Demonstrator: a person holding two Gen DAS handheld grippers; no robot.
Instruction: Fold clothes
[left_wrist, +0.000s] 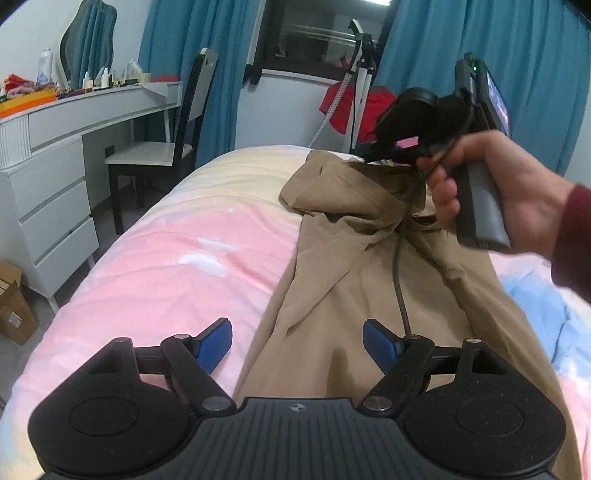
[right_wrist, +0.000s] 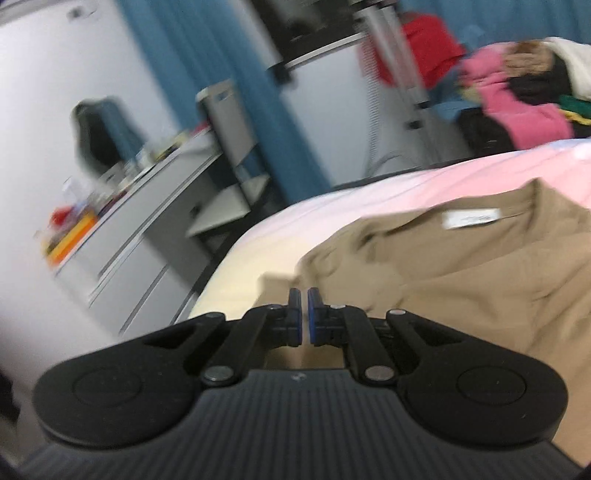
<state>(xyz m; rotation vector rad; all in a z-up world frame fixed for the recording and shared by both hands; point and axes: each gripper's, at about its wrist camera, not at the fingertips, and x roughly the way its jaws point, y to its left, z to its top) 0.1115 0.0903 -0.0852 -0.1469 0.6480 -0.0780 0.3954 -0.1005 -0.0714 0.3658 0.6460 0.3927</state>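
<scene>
A tan garment (left_wrist: 362, 266) lies lengthwise on the pink bed cover (left_wrist: 166, 266). My left gripper (left_wrist: 297, 345) is open, its blue pads either side of the near end of the garment, holding nothing. My right gripper (left_wrist: 391, 157), held in a hand, is up at the far end of the garment, shut on a lifted fold of tan cloth. In the blurred right wrist view its pads (right_wrist: 303, 314) are nearly together with the tan garment (right_wrist: 461, 266) and its white neck label (right_wrist: 471, 218) just ahead; the pinched cloth is hard to make out there.
A white dresser (left_wrist: 51, 177) with bottles and a mirror stands left of the bed, with a dark chair (left_wrist: 155, 155) beside it. Blue curtains, a tripod (left_wrist: 360, 74) and red cloth are behind. A pile of clothes (right_wrist: 517, 103) lies beyond the bed.
</scene>
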